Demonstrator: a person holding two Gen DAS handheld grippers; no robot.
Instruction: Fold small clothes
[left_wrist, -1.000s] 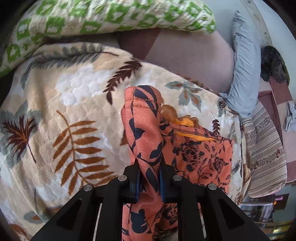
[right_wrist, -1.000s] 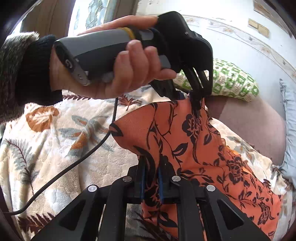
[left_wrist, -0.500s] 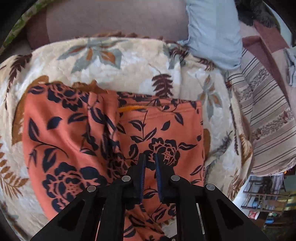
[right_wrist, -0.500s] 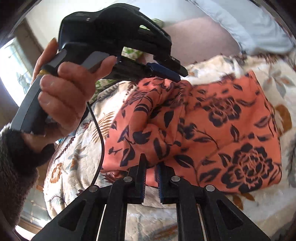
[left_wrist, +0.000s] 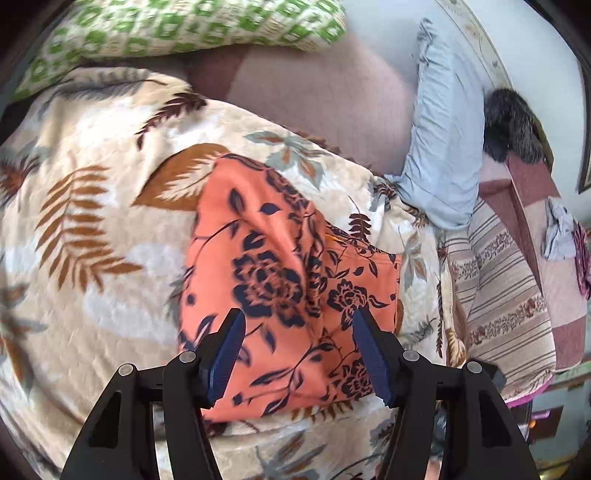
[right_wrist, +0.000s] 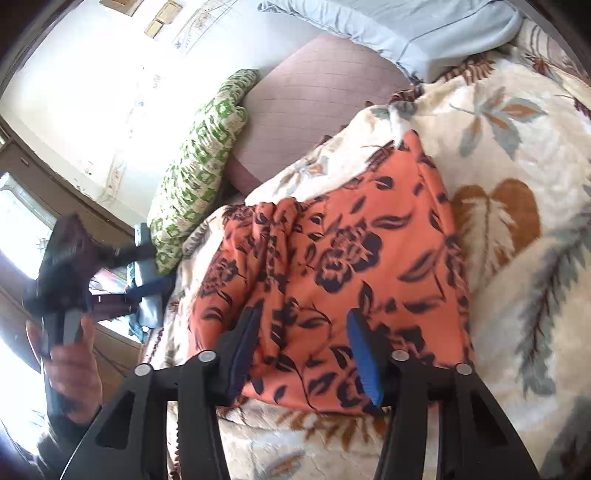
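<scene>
The orange garment with dark blue flowers (left_wrist: 280, 280) lies folded over on the leaf-print blanket (left_wrist: 92, 229). My left gripper (left_wrist: 298, 321) hovers over its near edge with its jaws opening; the cloth lies below them and the pads do not press on it. In the right wrist view the same garment (right_wrist: 332, 266) lies flat, bunched at its left edge. My right gripper (right_wrist: 304, 315) stands over its near edge, its jaws opening too, with nothing pinched. The left gripper (right_wrist: 147, 268) shows blurred at the far left, held by a person's hand (right_wrist: 70, 362).
A green patterned pillow (left_wrist: 177, 29), a mauve cushion (left_wrist: 314, 99) and a light blue pillow (left_wrist: 447, 147) line the back. A striped blanket (left_wrist: 506, 295) hangs at the right bed edge, with a dark furry thing (left_wrist: 509, 125) beyond. A bright window (right_wrist: 14, 229) is on the left.
Both grippers were shut on the lifted garment, swung it over and laid it on the blanket. Both have now let go and spread their jaws; the left gripper has drawn away.
</scene>
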